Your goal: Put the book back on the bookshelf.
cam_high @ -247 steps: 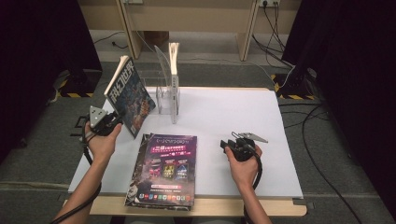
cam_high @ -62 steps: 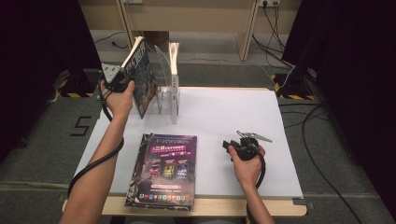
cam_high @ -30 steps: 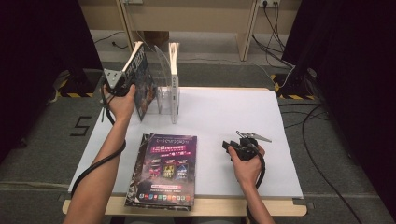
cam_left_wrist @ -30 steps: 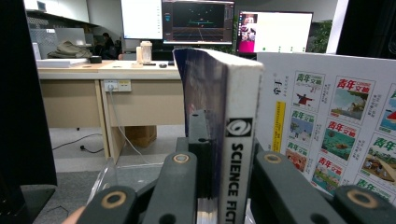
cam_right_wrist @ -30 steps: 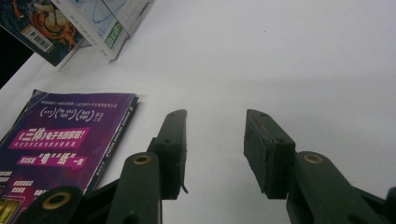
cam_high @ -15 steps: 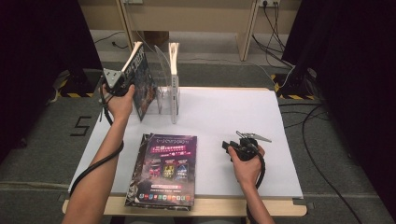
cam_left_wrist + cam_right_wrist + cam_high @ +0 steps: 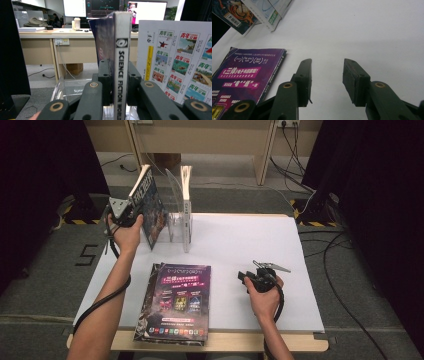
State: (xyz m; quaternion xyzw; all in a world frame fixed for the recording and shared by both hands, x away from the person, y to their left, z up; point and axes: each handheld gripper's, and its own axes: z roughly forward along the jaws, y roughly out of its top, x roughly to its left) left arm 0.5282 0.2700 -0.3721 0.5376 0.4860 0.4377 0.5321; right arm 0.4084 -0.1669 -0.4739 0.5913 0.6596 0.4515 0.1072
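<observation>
Left hand-held gripper (image 7: 131,209), arm stretched forward, is clamped on the dark science-fiction magazine's (image 7: 121,50) spine, upright beside the clear plastic rack (image 7: 175,195); right hand-held gripper (image 7: 325,80) sits open, low over the white surface (image 7: 240,240).

An office or lab room: wooden desks (image 7: 40,33) carry large computer monitors (image 7: 146,11), wall sockets (image 7: 61,41) feed loose cables (image 7: 345,270) across grey carpet (image 7: 45,270), and black curtains (image 7: 370,185) flank the white worktop (image 7: 240,240).

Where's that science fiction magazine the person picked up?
In the high view, the dark-covered science fiction magazine stands upright at the white table's far left, clamped by its spine in the left tongs, beside the clear plastic rack.
</observation>
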